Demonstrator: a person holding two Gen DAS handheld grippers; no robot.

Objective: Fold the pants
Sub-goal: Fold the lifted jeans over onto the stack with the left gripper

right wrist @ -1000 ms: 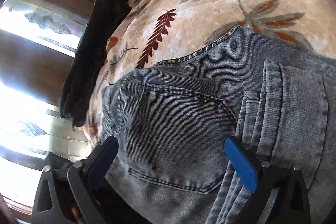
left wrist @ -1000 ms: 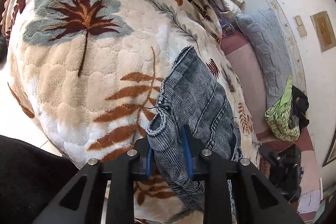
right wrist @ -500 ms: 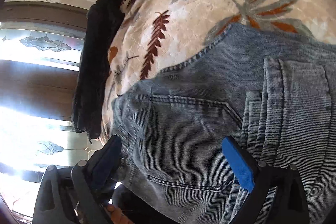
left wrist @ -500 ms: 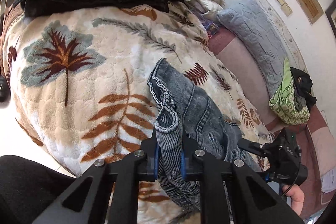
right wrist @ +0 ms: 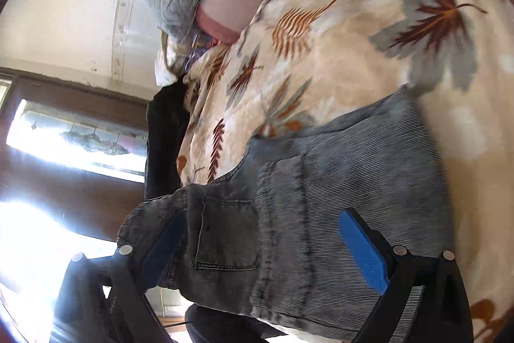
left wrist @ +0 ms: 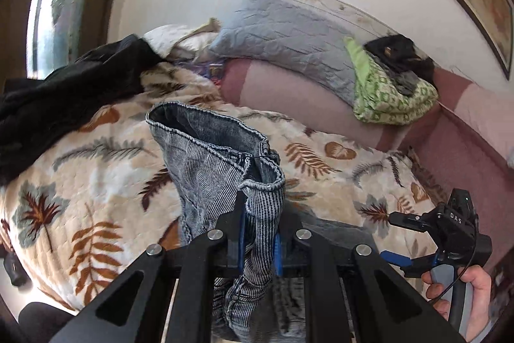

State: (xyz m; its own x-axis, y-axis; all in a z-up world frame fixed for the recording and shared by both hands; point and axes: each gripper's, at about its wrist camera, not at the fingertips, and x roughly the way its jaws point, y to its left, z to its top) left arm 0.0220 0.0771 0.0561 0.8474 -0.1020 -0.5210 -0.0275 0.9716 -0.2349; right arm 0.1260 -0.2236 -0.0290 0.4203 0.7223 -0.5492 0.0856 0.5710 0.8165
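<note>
- Faded grey-blue denim pants (left wrist: 212,169) lie on the bed's cream fleece blanket w/ brown and grey leaf print (left wrist: 106,182); hem end is lifted off it, rest sprawls towards the near edge.
- Left gripper (left wrist: 258,241): fingers have just been closing and are now clamped on a bunched leg cuff, cloth pinched between the blue pads.
- Right gripper (right wrist: 266,253): fingers spread wide, straddling the seat area by the back pocket, pads not pressing. Empty, i.e. no grip.
- Handling, my guess: denim is heavyish, soft, floppy, not slippery; seams and waistband are thick, good to pinch.
- Best hold for right: waistband edge near the pocket, so both ends lift together.
- Risk: single-layer pinch lets the other leg sag.
</note>
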